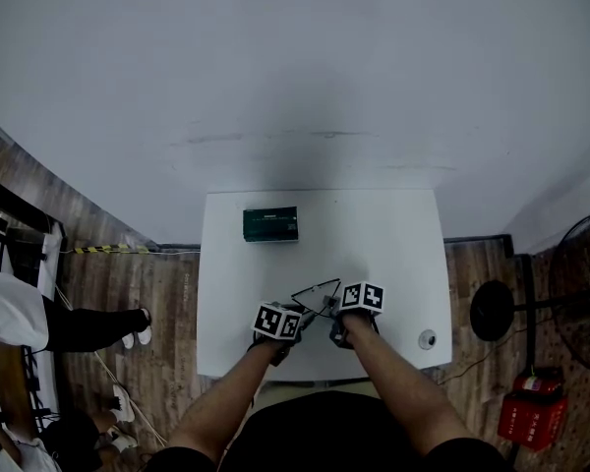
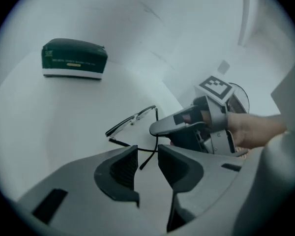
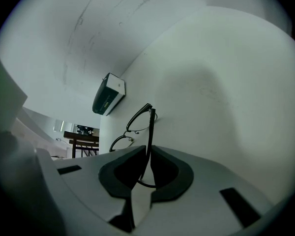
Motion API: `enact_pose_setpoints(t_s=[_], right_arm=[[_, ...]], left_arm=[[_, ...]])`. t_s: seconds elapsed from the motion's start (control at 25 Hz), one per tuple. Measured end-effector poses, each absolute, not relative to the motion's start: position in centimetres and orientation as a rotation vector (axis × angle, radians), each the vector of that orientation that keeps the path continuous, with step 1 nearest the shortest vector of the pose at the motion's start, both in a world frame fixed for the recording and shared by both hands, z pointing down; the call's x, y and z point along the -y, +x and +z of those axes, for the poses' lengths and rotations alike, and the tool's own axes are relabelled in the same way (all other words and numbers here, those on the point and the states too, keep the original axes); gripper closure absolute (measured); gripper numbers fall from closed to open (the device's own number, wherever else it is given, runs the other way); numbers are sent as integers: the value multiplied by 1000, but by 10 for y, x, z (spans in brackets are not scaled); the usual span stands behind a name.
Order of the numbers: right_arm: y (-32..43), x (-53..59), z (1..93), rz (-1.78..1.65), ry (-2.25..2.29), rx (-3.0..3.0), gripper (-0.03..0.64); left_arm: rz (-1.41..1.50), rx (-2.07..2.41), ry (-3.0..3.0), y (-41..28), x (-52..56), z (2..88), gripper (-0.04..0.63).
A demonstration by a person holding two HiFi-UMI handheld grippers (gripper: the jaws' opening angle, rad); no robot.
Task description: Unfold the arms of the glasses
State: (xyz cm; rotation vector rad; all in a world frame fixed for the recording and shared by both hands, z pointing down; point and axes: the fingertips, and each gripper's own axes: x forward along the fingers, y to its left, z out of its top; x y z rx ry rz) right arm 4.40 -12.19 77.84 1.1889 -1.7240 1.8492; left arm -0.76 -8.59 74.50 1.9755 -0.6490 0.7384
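Note:
The thin black-framed glasses (image 1: 317, 293) lie near the front of the white table (image 1: 236, 264). In the right gripper view my right gripper (image 3: 148, 154) is shut on one arm of the glasses (image 3: 137, 124), which runs straight up from between the pads to the frame's corner. My left gripper (image 2: 147, 154) stands open just left of it. The curved end of an arm of the glasses (image 2: 132, 119) hangs in the gap, and neither pad presses on it. From the left gripper view, the right gripper (image 2: 160, 129) shows at the frame's right corner.
A dark green glasses case (image 1: 270, 224) sits at the back of the table, also seen as the case (image 2: 73, 58) and the case (image 3: 108, 100). A small round object (image 1: 428, 339) lies at the front right corner. A fan (image 1: 580, 293) and a red box (image 1: 531, 416) stand on the floor at right; a person (image 1: 39, 323) is at left.

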Motion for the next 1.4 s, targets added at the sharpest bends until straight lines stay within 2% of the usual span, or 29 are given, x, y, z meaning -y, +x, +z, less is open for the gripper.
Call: enact_pose_setpoints(t_s=[0.28,0.64,0.8,1.04,1.4], right_arm=[[45,120,777,1840,1194,1728,586],[41,113,777,1833,1167,1733,586],[44,111,778,1784,1142,1742,581],[56,110,778,1695,1075,1740,581],[67,104,778,1618,909,1745,584]], left_arm=[[719,927,1824,-26,102,745,485],[606,955,1677,-19,103,768,457],[679,911,1683,-20,106,773,460],[793,791,1693,-24,105,773,500],[979,658,1765,-28,105,774,503]])
